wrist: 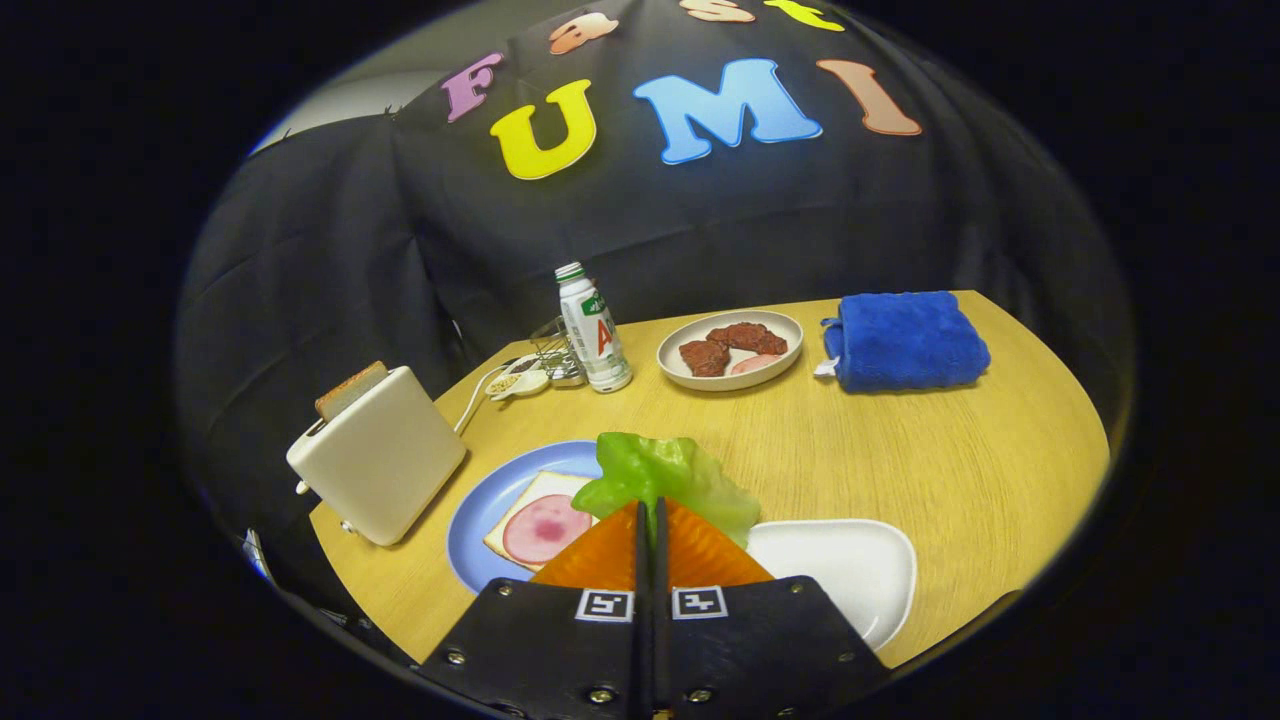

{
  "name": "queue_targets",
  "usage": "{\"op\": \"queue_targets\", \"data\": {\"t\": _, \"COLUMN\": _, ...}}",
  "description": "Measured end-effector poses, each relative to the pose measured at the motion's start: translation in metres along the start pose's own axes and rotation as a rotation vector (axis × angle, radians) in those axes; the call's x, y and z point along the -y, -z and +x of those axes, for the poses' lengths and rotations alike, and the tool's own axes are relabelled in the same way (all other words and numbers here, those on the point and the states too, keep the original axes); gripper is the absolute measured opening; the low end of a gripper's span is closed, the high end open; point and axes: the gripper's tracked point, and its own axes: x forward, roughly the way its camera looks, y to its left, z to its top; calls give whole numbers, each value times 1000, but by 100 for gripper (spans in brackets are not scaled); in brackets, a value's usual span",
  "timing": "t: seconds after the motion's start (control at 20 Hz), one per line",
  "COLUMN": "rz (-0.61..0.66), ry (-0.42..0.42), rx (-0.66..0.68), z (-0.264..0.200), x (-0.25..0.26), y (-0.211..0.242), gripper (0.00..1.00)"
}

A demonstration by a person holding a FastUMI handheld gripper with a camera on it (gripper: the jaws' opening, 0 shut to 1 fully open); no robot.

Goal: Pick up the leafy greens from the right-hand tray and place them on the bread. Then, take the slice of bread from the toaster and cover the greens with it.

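My gripper (pixel 648 505) is shut on the leafy greens (pixel 665 478), a pale green lettuce leaf that sticks up past the fingertips above the table. Below and to the left lies a blue plate (pixel 480 510) with a slice of bread (pixel 560 488) topped by a round pink slice of ham (pixel 545 528). The greens hang over the plate's right side, between it and the white tray (pixel 850 565), which lies bare at the right of the fingers. A cream toaster (pixel 385 465) stands left of the plate with a browned bread slice (pixel 350 388) poking out of its slot.
Beyond the plate stand a white bottle (pixel 594 330), a small wire rack (pixel 556 352) and a little white dish (pixel 520 382). A beige plate with meat pieces (pixel 730 348) and a folded blue towel (pixel 905 340) lie at the back of the wooden table (pixel 900 450).
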Motion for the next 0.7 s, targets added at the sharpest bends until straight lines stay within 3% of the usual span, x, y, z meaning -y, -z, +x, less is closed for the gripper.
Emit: {"op": "queue_targets", "data": {"t": 0.7, "rz": 1, "ry": -95, "rx": -49, "z": 44, "x": -72, "y": 14, "gripper": 0}}
